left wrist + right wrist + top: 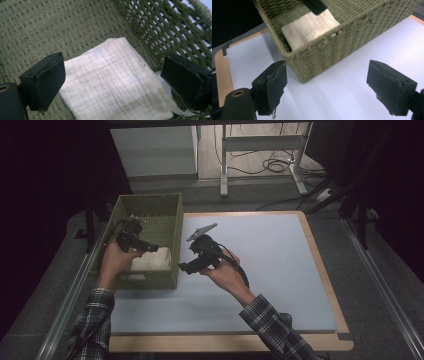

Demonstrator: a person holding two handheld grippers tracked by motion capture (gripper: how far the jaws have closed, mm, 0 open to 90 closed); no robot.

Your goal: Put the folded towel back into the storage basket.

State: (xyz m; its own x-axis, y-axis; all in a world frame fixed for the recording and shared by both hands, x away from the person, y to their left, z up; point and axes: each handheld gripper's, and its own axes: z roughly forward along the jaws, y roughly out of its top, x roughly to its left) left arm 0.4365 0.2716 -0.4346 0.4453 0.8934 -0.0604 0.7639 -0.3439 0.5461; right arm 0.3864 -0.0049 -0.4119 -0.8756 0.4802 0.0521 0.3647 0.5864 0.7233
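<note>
Placement looks done — the folded cream-white muslin cloth (112,82) lies flat on the floor of the olive-green woven rectangular basket (150,202), tucked toward 1 near corner, touching the wall there. Your left gripper (112,75) hangs inside the basket just above the cloth, jaws wide, nothing between the pads. Your right gripper (327,85) sits outside over the pale blue table mat (270,270), jaws wide and holding nothing, pointed at the basket's corner. The cloth is the 1 item I can see in the basket. Remaining, by my reading — lift your left gripper out of the basket.
</note>
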